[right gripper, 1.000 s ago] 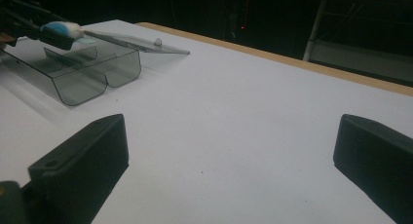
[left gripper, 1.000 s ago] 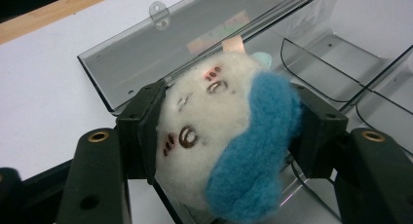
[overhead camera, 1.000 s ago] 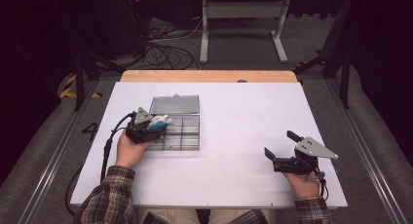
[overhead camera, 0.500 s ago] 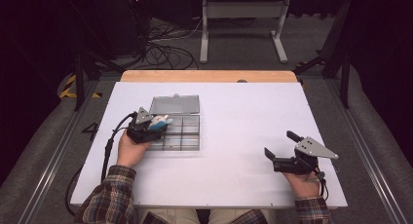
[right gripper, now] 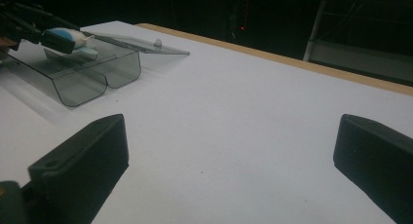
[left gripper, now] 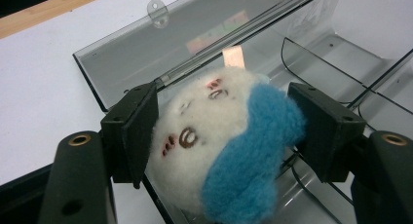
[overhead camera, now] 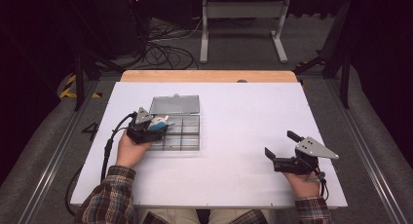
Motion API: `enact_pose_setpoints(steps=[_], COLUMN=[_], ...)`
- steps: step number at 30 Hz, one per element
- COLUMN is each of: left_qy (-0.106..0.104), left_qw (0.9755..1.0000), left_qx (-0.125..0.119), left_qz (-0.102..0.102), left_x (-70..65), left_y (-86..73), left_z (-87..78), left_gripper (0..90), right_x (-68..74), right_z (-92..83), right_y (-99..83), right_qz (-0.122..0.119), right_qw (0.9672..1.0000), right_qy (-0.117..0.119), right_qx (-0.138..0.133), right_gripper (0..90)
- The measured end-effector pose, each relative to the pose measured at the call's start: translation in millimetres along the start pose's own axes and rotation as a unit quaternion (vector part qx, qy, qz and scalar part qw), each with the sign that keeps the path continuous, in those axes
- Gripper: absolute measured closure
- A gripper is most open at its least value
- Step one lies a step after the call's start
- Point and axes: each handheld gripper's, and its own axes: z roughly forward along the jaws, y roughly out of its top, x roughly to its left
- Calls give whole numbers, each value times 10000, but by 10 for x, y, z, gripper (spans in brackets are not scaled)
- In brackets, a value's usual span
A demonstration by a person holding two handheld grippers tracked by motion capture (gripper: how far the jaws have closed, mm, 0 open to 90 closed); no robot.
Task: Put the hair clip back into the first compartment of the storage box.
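Observation:
A small white plush toy (left gripper: 195,131) with a blue patch sits between the jaws of my left gripper (left gripper: 221,131), low over the left end of a clear smoky compartment box (left gripper: 341,24). Both pads (left gripper: 139,126) still touch the toy's sides, and the jaws have just been opening. From above, the left gripper (overhead camera: 157,125) and the plush toy (overhead camera: 159,121) lie at the box (overhead camera: 182,136), whose lid (overhead camera: 175,105) is folded back flat. My right gripper (overhead camera: 280,143) rests on the table (overhead camera: 234,102) at the near right, open with nothing between its jaws (right gripper: 234,156).
The white table top has a wooden strip (overhead camera: 209,76) along its far edge. The box (right gripper: 92,83) with the toy (right gripper: 68,36) lies far left of the right gripper. Cables and a metal stand (overhead camera: 241,19) are on the dark floor beyond.

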Motion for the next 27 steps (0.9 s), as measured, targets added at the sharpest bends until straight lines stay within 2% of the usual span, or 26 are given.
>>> enact_pose_setpoints(steps=[5, 7, 13, 17, 18, 19, 21, 23, 27], left_qy=[-58, -57, 89, 65, 65, 73, 40, 12, 28], left_qw=[10000, 10000, 9998, 9999, 9998, 9998, 9997, 9997, 9997], left_qx=[17, 27, 75, -65, -94, -111, -120, -121, -133], left_qz=[-33, 19, 149, 132, 137, 160, 189, 211, 196], left_x=[-9, -17, -68, -87, -91, -97, -113, -126, -118], left_y=[1, 4, 15, 30, 35, 37, 38, 34, 20], left_z=[-20, -30, -121, -234, -262, -286, -315, -331, -375], left_gripper=[260, 241, 235, 296, 351, 351, 432, 447, 580], right_x=[-5, -9, -11, -14, -11, -11, -9, -10, -12], right_z=[-5, -7, -17, -21, -21, -21, -20, -21, -26], right_y=[1, 1, 3, 4, 4, 4, 5, 5, 6], right_qz=[-4, -23, -16, -17, -25, -25, -24, -27, -30], right_qw=[10000, 10000, 10000, 10000, 10000, 10000, 10000, 10000, 10000], right_qy=[-4, -8, -16, -16, -13, -13, -14, -12, -23], right_qx=[-20, -20, -39, -45, -42, -42, -44, -46, -46], right_gripper=[3, 3, 2, 3, 3, 3, 3, 3, 3])
